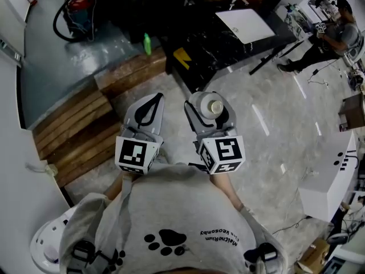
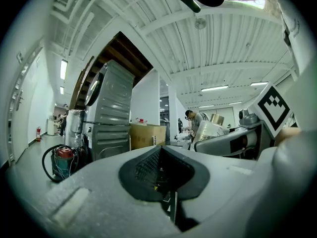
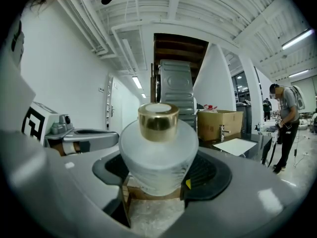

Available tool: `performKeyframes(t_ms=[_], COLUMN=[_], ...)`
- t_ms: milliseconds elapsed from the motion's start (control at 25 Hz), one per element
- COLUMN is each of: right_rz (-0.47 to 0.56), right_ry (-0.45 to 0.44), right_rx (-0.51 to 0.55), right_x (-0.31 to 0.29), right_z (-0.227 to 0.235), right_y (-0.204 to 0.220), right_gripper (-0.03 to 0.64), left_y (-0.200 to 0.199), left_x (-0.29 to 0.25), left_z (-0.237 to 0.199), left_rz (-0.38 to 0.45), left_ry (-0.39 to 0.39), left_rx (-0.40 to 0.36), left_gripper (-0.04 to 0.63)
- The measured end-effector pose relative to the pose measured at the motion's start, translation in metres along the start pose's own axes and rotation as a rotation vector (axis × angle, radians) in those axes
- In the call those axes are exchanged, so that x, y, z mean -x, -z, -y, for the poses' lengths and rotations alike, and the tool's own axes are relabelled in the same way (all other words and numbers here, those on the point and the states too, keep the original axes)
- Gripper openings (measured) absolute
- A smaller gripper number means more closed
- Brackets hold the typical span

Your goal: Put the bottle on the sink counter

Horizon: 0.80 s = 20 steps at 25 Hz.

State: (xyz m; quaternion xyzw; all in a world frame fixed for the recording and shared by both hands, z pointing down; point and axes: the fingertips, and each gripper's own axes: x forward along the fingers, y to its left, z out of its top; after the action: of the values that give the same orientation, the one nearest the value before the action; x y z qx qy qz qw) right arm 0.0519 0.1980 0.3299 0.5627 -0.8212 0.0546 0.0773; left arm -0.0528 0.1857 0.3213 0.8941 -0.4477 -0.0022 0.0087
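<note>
Two grippers: hovering side by side over the floor, each bearing a marker cube (image 1: pixel 137 154) printed with black-and-white squares.
Left gripper (image 1: pixel 155 98): jaws lying pressed together, pinching nothing.
Right gripper (image 1: pixel 209 97): jaws clamping the bottle by its body.
Bottle (image 1: pixel 213 107): frosted white with a gold cap, standing upright between the right jaws, well apart from the counter, showing no readable label.
Writing: upside-down lettering and a paw print showing on the grey sweatshirt (image 1: pixel 171 210), too small for sure reading; a yellow mark (image 1: pixel 181 57) showing on a black surface.
Counter (image 1: pixel 211 41): dark and marbled, lying ahead, carrying a white board (image 1: pixel 245 24) and a faucet (image 3: pixel 223 132).
Floor (image 1: pixel 268 124): pale polished stone, reflecting lights, meeting wooden planks (image 1: pixel 80 127) and grey flooring (image 1: pixel 57 73) at the left.
Room: white ribbed ceiling (image 3: pixel 198 9) with tube lights; vacuum cleaner (image 1: pixel 80 7), cardboard box (image 3: pixel 220 123), person (image 1: pixel 336 36) standing at the far right.
</note>
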Motion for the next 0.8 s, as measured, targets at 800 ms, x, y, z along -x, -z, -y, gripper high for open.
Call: performKeyframes(t_ms=[800], right_rz=[0.011], right_ry=[0.002], right_rx=[0.025], right_x=[-0.042], right_z=[0.003], right_y=[-0.01], right_gripper=[0.333], left_y=[0.011], left_x=[-0.031], left_z=[-0.029], left_rz=[-0.017], left_ry=[0.036], left_rx=[0.028], left_gripper=[0.003])
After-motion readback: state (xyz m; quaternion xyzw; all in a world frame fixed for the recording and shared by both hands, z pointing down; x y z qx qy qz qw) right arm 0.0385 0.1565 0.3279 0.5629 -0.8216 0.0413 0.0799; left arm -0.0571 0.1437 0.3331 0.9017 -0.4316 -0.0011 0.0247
